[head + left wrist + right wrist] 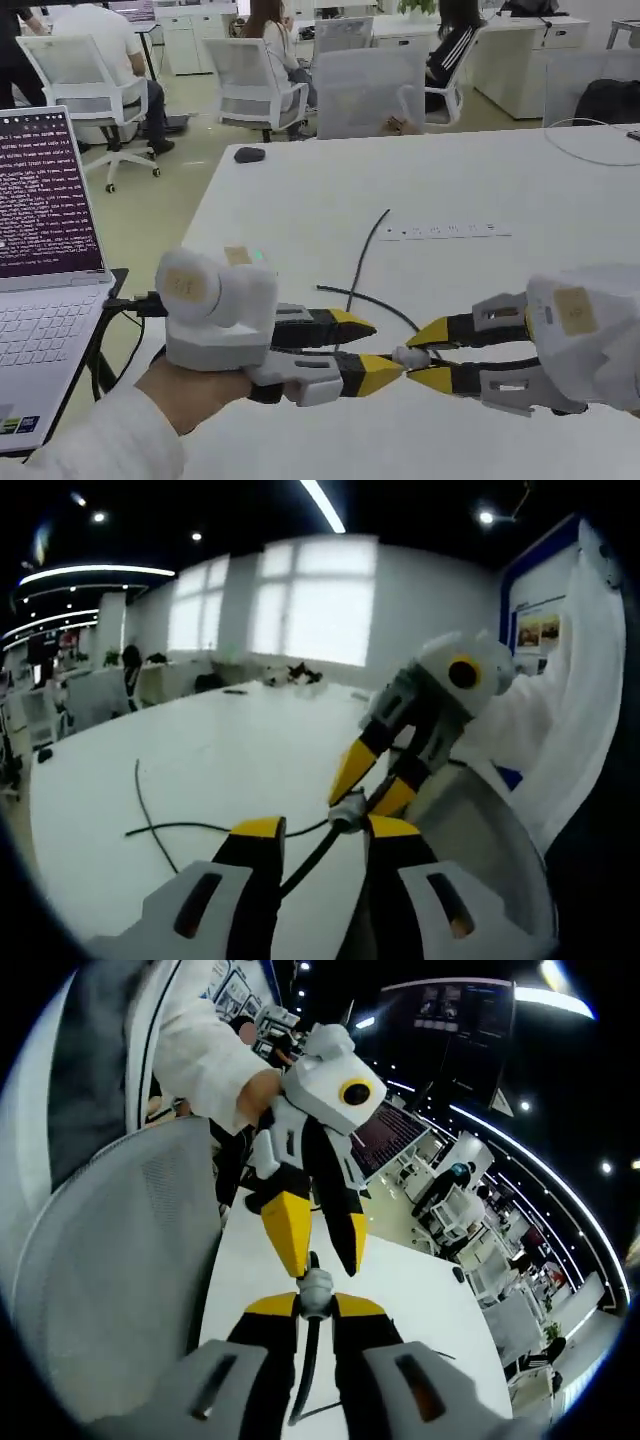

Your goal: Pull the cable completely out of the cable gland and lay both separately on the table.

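White workbench point(480, 180): right gripper point(406, 359) pinches small pale cable gland point(411, 356) at 5 o'clock; left gripper point(388, 346), jaws apart, straddles thin black cable point(363, 252). Extraction pending: left should clamp, pull toward 9 o'clock.

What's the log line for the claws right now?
left claw: open around cable | right claw: shut on cable gland | cable: not yet out

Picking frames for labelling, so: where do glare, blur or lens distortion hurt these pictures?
Head view: even light, sharp, soft shadows on the white table. Left gripper view: windows blown out, whole frame soft, fisheye-bent. Right gripper view: dim, ceiling light strips curved by fisheye; cable gland is readable.
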